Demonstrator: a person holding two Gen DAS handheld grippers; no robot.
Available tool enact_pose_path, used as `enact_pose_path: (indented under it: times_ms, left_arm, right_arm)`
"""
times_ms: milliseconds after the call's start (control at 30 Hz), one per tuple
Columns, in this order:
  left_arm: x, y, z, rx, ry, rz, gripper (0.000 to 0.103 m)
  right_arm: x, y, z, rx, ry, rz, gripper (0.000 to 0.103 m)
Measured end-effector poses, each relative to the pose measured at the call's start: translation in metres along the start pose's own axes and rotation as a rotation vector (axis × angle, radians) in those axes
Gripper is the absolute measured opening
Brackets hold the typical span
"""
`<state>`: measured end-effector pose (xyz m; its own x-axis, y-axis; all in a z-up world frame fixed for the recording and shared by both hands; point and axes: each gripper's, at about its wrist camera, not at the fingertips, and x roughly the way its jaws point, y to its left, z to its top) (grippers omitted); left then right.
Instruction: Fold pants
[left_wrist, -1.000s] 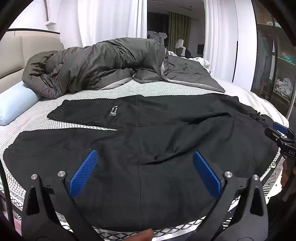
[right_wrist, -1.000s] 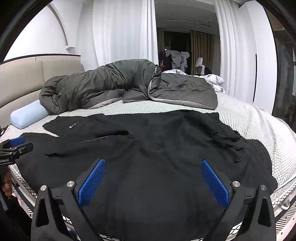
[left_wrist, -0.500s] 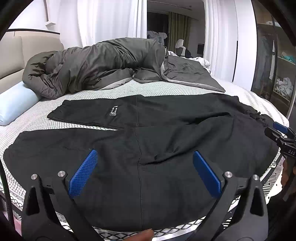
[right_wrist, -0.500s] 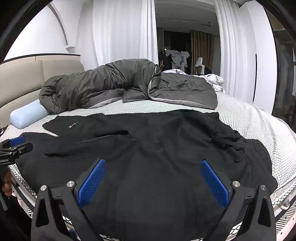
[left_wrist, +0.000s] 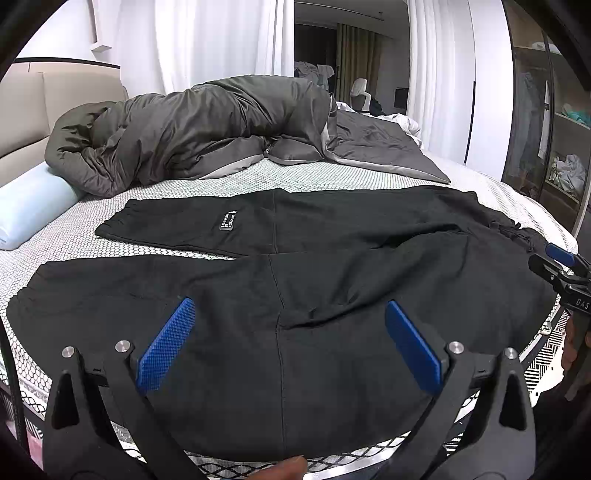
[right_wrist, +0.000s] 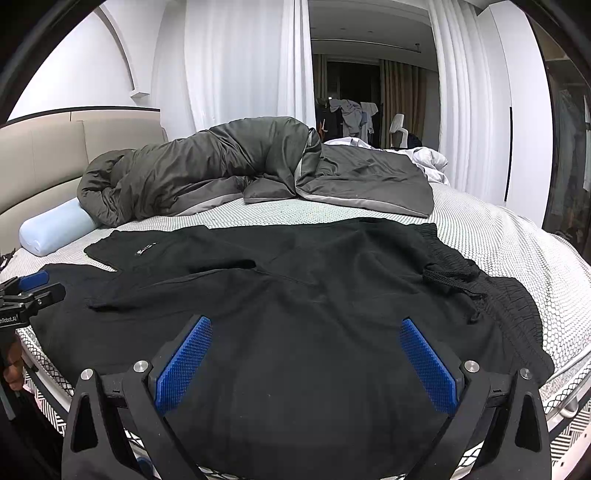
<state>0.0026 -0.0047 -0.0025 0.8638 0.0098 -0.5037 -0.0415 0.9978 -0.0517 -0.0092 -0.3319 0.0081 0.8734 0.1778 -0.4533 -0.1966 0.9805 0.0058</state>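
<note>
nothing has moved: the fold has not begun

over the last second we see no change in either view. the black, soft-fabric pants (left_wrist: 295, 295) lie spread flat on the bed with the white honeycomb-patterned cover (left_wrist: 92, 221), both legs towards the pale blue bolster pillow (left_wrist: 26, 210), waistband with drawstring at the right. that tells us no fold has started; we judge a first grasp is still ahead. our left gripper (left_wrist: 284, 339) hovers level above the near leg, blue-padded jaws wide apart and empty. our right gripper (right_wrist: 306, 358) hovers the same way over the seat area, jaws apart, holding nothing. a rumpled dark grey duvet (right_wrist: 229, 173) sits behind, well apart from the pants.
</note>
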Motion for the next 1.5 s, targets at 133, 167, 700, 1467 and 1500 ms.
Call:
enact_pose_path:
  times_ms: [133, 167, 700, 1467, 1500]
  left_arm:
    - [0.001, 0.000, 0.000, 0.001, 0.000, 0.000, 0.102]
    - [0.000, 0.000, 0.000, 0.001, 0.000, 0.000, 0.102]
    - [0.000, 0.001, 0.000, 0.002, -0.005, -0.001, 0.102]
    - [0.025, 0.008, 0.043, 0.008, 0.045, -0.030, 0.102]
    - [0.032, 0.010, 0.051, 0.019, 0.056, -0.030, 0.102]
  right_arm:
    - [0.000, 0.000, 0.000, 0.001, 0.000, 0.000, 0.103]
    - [0.000, 0.000, 0.000, 0.001, 0.000, 0.001, 0.103]
    - [0.001, 0.000, 0.000, -0.004, 0.001, 0.002, 0.103]
    - [0.023, -0.045, 0.035, 0.040, 0.144, 0.101, 0.103]
    - [0.029, -0.055, 0.039, 0.037, 0.161, 0.094, 0.103]
